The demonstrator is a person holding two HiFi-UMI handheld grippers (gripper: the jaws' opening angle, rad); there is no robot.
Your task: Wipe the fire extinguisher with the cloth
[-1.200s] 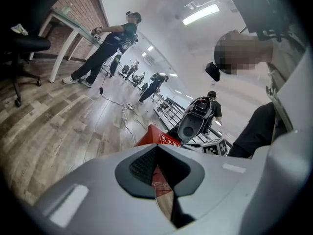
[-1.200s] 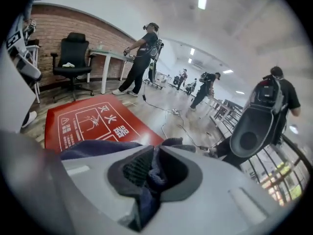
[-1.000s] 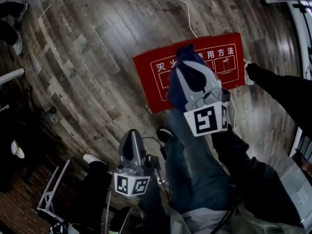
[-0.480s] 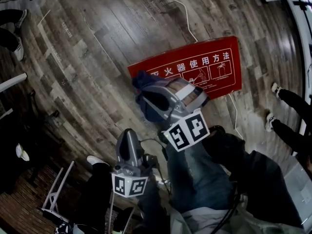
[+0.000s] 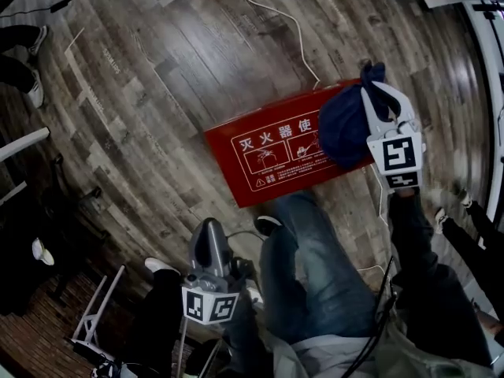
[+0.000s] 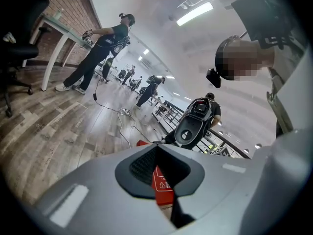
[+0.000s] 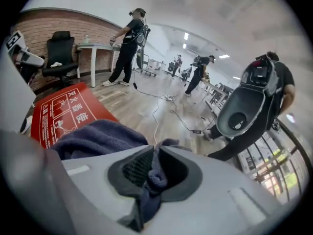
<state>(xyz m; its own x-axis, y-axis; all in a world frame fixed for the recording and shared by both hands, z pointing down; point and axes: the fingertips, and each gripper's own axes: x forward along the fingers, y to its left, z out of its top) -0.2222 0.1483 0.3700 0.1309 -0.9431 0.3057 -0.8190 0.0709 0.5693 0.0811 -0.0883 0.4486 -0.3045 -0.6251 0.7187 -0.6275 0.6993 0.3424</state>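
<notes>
Head view: wooden floor; red fire extinguisher box lying flat on it; dark blue cloth over box's right end, pinched by right gripper; left gripper lower left, fingers pressed together, empty

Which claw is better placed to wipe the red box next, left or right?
Right. The right claw grips the blue cloth over the red box's end; the left claw is empty, back by the person's legs.
</notes>
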